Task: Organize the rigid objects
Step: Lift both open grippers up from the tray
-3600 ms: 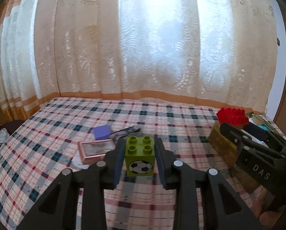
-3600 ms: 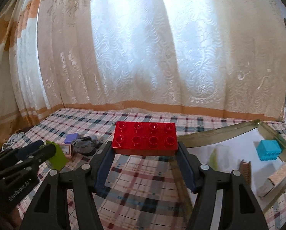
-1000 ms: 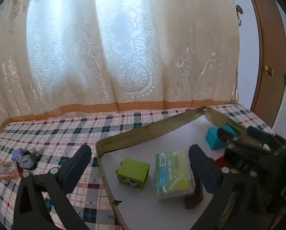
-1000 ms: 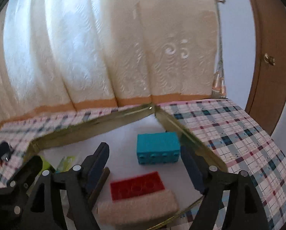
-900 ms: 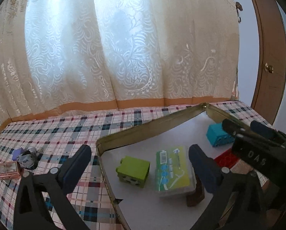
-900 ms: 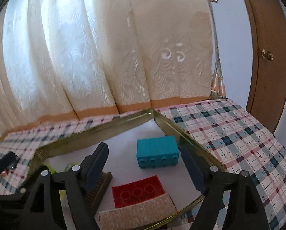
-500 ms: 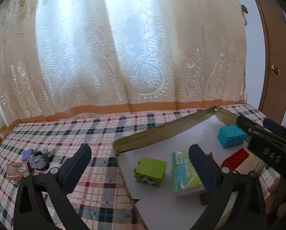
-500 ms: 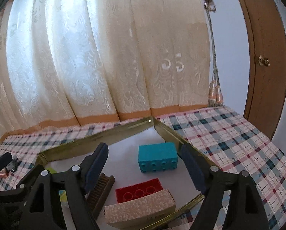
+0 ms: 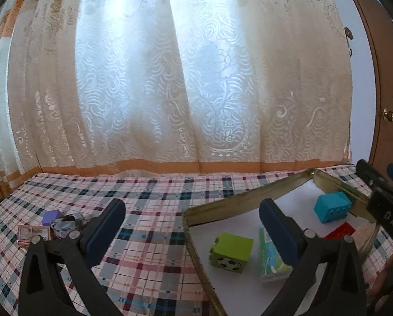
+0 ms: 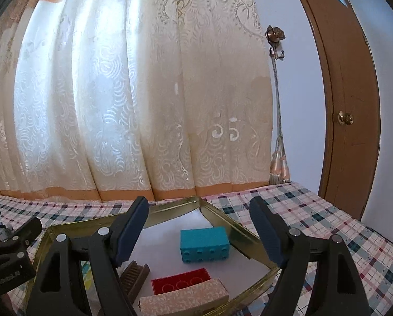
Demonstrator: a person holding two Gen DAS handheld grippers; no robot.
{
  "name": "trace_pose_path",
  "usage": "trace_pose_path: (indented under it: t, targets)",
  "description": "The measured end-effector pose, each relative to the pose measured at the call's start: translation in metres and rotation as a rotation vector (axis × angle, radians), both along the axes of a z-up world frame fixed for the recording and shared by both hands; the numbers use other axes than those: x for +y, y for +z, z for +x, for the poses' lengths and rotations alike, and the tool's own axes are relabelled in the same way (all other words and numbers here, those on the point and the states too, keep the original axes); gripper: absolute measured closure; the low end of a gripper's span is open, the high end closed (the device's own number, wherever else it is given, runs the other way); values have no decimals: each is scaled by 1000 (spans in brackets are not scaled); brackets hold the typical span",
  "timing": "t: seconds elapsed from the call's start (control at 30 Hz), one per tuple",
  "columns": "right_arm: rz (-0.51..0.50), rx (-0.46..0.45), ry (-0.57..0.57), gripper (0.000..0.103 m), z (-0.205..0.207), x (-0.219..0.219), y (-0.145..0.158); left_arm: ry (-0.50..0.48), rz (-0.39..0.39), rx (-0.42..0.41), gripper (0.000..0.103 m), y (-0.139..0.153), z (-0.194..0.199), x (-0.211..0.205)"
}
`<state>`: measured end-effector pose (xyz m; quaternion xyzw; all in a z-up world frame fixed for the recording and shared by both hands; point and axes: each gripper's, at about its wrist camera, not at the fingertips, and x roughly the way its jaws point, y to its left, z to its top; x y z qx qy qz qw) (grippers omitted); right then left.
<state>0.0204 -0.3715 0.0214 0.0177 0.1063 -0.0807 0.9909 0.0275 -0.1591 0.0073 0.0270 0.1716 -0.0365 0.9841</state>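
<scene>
A gold-rimmed tray (image 9: 238, 200) (image 10: 222, 217) lies on the plaid cloth. In it are a green football brick (image 9: 232, 252), a green packet (image 9: 268, 255), a teal brick (image 9: 332, 207) (image 10: 204, 244), a red brick (image 10: 182, 280) (image 9: 340, 232), a patterned beige box (image 10: 184, 299) and a brown brush (image 10: 134, 276). My left gripper (image 9: 192, 226) stands open and holds nothing, above the tray's left rim. My right gripper (image 10: 199, 233) is open too, above the tray's near right part, over the teal brick. Each gripper shows at the edge of the other's view.
On the cloth at the left lie a purple block (image 9: 51, 217), a crumpled wrapper (image 9: 68, 223) and a small pink case (image 9: 33, 233). A cream lace curtain (image 9: 183, 92) hangs behind the table. A brown door (image 10: 352, 118) stands at the right.
3.6 s ago the grippers held the green and red bricks; both bricks now lie in the tray. Over the last second both views tilted up and swung left, jaws staying open.
</scene>
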Motion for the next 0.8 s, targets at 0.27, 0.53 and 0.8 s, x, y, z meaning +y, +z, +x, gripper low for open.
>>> trace_pose_path:
  t: [0.27, 0.53, 0.8]
  targets:
    - [23, -4, 29, 22, -2, -2, 0, 16, 16, -48, 0, -1, -4, 0]
    - [60, 4, 28, 22, -4, -3, -1, 0, -24, -55, 0, 0, -10, 7]
    - [64, -1, 15, 22, -12, 8, -2, -19, -56, -36, 0, -1, -17, 18]
